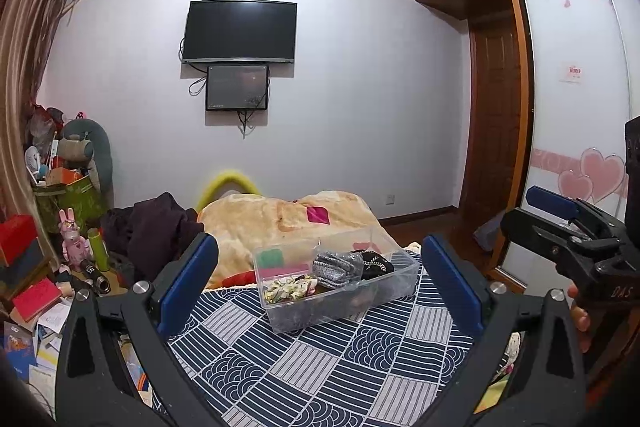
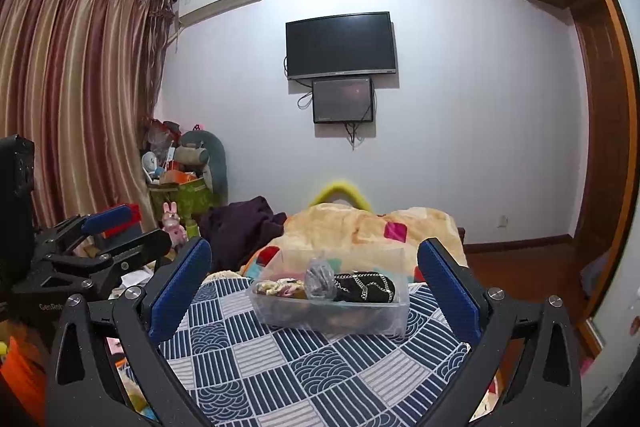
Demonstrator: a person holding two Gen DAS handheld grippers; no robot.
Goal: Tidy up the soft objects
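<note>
Soft items sit in a clear plastic bin point(image 1: 336, 291) that rests on the patterned bedspread point(image 1: 320, 367), ahead of both grippers. Three rolled pieces lie in a row inside: a floral roll point(image 1: 290, 287) nearest the left, a grey knit roll point(image 1: 336, 267) in the middle, and a black roll with pale chain print point(image 1: 374, 262) on the right. Something pink and green point(image 1: 276, 261) shows behind them through the bin's far wall; its nature cannot be determined.

The left gripper point(image 1: 320, 287) has its fingers spread wide and holds nothing. The right gripper point(image 2: 314, 291) is likewise spread wide and empty. Both hang short of the bin, clear of its walls.

Assessment: the bin appears loaded, so the sorting looks well advanced or complete.

Risks noted:
- The bin is light and stands on yielding bedding; a finger catching its rim would likely tip or slide it.
- The rolls are loose; a shallow pinch could unroll one.
- The grey roll stands upright against its neighbours in the right wrist view; disturbing either neighbour may topple it.
- The two grippers are near each other and could collide if both reach in together.
</note>
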